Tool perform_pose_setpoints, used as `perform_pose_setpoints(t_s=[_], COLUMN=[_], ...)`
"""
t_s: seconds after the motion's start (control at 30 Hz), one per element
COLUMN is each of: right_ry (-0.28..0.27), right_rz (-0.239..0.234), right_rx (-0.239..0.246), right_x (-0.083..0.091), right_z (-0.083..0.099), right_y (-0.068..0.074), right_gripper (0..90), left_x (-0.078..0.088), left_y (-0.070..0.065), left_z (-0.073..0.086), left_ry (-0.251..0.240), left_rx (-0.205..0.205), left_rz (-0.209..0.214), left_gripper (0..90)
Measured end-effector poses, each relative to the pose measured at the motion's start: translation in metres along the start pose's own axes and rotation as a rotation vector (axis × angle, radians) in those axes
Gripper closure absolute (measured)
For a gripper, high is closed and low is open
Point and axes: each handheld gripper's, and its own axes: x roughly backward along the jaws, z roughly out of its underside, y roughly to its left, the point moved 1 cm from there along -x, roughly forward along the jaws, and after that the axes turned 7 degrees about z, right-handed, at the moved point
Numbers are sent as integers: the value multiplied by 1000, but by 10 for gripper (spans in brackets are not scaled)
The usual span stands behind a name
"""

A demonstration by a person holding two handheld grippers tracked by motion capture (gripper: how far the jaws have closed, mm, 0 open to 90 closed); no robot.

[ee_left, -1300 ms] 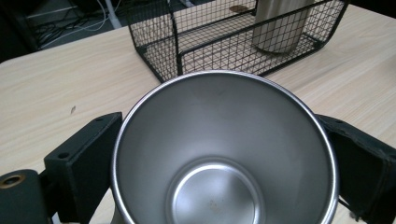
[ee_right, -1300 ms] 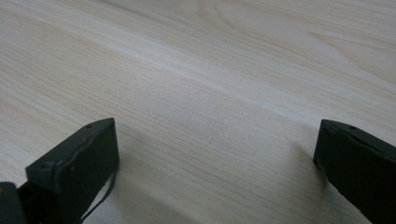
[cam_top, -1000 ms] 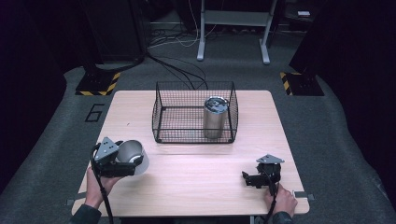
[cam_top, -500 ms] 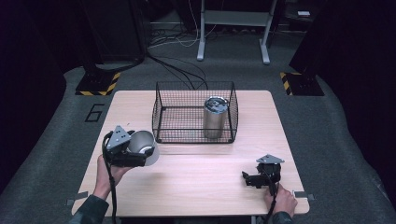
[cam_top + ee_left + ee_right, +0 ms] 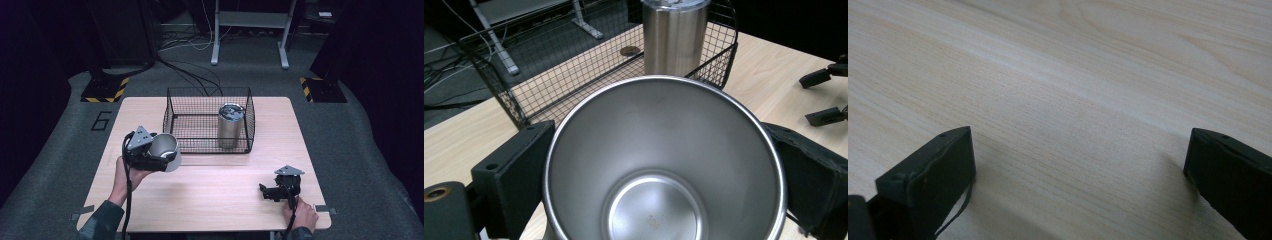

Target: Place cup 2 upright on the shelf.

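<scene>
My left gripper point(image 5: 161, 159) is shut on an open steel cup point(image 5: 165, 151), held above the table just left of the wire basket point(image 5: 175, 119). In the left gripper view the cup's mouth point(image 5: 659, 165) faces the camera, with a black jaw pressed against each side. A lidded steel tumbler point(image 5: 230, 125) stands upright in the basket's right half, and the left gripper view shows that tumbler point(image 5: 674, 35) beyond the cup. My right gripper point(image 5: 264, 191) rests low near the table's front right, open, with bare wood between its jaws point(image 5: 1078, 165).
The wooden table point(image 5: 210, 200) has bare wood between the two grippers. Cables and a desk frame point(image 5: 250, 30) lie on the floor beyond the far edge. Yellow-black striped blocks point(image 5: 105, 90) sit on the floor at both far corners.
My left gripper has carried the steel cup up and toward the basket, away from the front left of the table. The right gripper has stayed put.
</scene>
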Motion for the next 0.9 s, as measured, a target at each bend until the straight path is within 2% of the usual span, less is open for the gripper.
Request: perform_pose_setpoints(t_s=[0.2,0.4,0.43,0.83,0.9], right_ry=[-3,-8,-5,-6,-4], right_rz=[1,2,1,0,1], right_rx=[-1,-1,-1,-1,0], right_x=[0,0,0,0,0], right_z=[0,0,0,0,0], right_y=[0,0,0,0,0], right_gripper=[0,0,0,0,0], left_x=[-5,-15,-15,-27,-29], left_y=[-1,-5,-4,0,0], left_z=[-10,-23,-25,-50,-55], left_ry=[-8,-16,-12,-30,-30], left_rx=[-12,-12,-24,-24,-40], left_rz=[1,23,26,40,32], left_gripper=[62,62,62,62,62])
